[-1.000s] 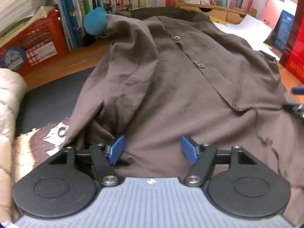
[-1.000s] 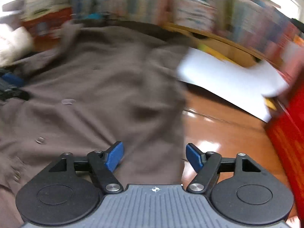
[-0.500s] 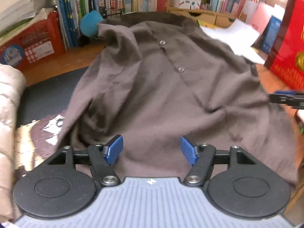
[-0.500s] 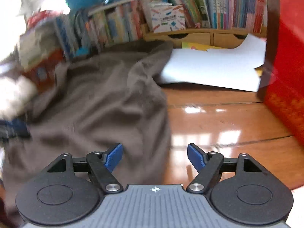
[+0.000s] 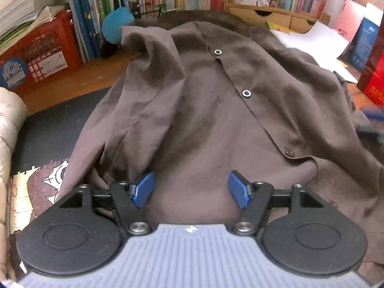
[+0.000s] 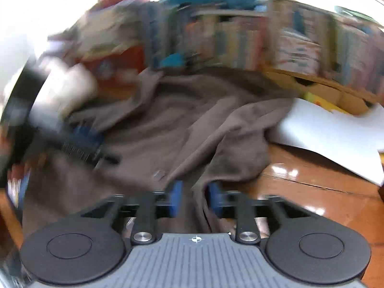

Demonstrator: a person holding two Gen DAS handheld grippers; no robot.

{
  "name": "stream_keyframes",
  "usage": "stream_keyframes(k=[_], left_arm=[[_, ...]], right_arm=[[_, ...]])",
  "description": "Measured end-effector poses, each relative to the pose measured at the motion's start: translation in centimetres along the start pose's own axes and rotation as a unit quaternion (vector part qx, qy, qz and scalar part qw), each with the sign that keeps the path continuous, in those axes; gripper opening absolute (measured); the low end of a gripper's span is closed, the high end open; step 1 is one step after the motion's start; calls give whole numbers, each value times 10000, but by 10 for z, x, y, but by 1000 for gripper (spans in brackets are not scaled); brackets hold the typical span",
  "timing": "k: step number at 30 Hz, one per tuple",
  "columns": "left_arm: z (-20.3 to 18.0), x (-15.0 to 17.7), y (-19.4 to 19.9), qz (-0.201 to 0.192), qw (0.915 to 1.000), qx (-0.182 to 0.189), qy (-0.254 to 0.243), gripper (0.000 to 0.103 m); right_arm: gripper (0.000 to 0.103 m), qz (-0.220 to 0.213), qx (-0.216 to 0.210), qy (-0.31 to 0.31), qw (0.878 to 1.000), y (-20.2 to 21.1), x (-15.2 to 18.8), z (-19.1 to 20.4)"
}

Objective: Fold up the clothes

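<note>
While brown shirt (image 5: 216, 120) lies spread on counter (image 6: 312, 180), left gripper (image 5: 190, 189) gapes empty; right gripper (image 6: 193, 199) narrowed around fabric ridge, jaws just reopening, clamp unclear. Risk: fold slips free.

My left tool (image 5: 190, 189) points steeply down, jaws wide apart and gripping nothing. My right tool (image 6: 195, 198) tilts down less; its jaws have just been closing and pinch a shirt (image 6: 182, 129) fold.

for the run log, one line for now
left gripper open over shirt | right gripper jaws just closing on shirt fold
</note>
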State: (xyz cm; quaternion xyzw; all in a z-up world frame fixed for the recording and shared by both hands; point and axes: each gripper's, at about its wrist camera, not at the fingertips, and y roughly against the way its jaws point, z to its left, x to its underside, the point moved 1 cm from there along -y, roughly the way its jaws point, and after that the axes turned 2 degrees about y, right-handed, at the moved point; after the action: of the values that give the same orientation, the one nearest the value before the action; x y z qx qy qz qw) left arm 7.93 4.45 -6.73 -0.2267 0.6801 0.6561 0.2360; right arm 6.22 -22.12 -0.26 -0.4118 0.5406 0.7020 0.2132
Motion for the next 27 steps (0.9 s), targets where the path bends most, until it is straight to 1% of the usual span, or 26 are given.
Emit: stream_keyframes(k=[1,3,5,7,8,9,10,11,12,13,15,17,18,19,20,21,22,23,24,26,27], left_arm=[[0,0,0,-26,10000,12,-25,71],[0,2,-1,-94,9999,30,-78,72],[0,3,-3,-186,9997,62,-121,77],[-1,6,-6,-298,9994,112,-151,89],[-3,7,-7,-361,9991,126,-178,92],[-5,10,-9,-426,9988,125,-195,96],[-7,11,-10,-492,9985,131,-202,100],[-6,12,-12,-547,9982,156,-199,102],[-7,14,-13,-613,9978,161,-203,103],[-8,14,-13,-680,9973,162,-223,103],[-8,15,-14,-760,9966,192,-244,103],[-7,15,-14,-772,9964,220,-260,103],[-6,15,-15,-777,9964,226,-267,103],[-6,15,-15,-783,9963,228,-268,103],[-6,15,-15,-791,9962,229,-269,103],[-6,15,-15,-796,9962,231,-272,103],[-5,15,-15,-801,9961,233,-273,103],[-5,15,-15,-806,9961,234,-273,103],[-5,15,-15,-811,9960,235,-274,103],[-4,16,-14,-833,9959,236,-278,103],[-4,17,-14,-844,9958,235,-279,103]], right_arm=[[69,-113,80,-274,9995,1,-8,-16],[69,-291,108,-799,9963,0,-29,-49],[71,-443,111,-1172,9921,-10,-50,-76],[71,-437,224,-1458,9881,-32,-68,-96],[70,-383,330,-1608,9857,-45,-75,-105],[69,-302,334,-1809,9825,-58,-80,-111],[68,-259,231,-1959,9800,-69,-80,-112],[68,-220,117,-2101,9774,-79,-80,-114],[68,-179,95,-2121,9770,-89,-81,-112],[68,-139,84,-2126,9770,-98,-82,-109],[68,52,199,-2017,9792,-123,-89,-105],[67,210,311,-2028,9785,-140,-92,-106],[64,280,388,-2044,9777,-151,-95,-106],[50,340,500,-2102,9758,-159,-96,-107],[18,400,615,-2164,9736,-167,-97,-108],[4,461,727,-2265,9702,-174,-97,-109],[4,482,761,-2363,9675,-178,-97,-111],[4,492,763,-2369,9673,-181,-98,-110],[4,482,826,-2225,9702,-182,-101,-104],[4,349,908,-1572,9828,-178,-113,-82],[4,262,900,-1061,9899,-174,-120,-65]])
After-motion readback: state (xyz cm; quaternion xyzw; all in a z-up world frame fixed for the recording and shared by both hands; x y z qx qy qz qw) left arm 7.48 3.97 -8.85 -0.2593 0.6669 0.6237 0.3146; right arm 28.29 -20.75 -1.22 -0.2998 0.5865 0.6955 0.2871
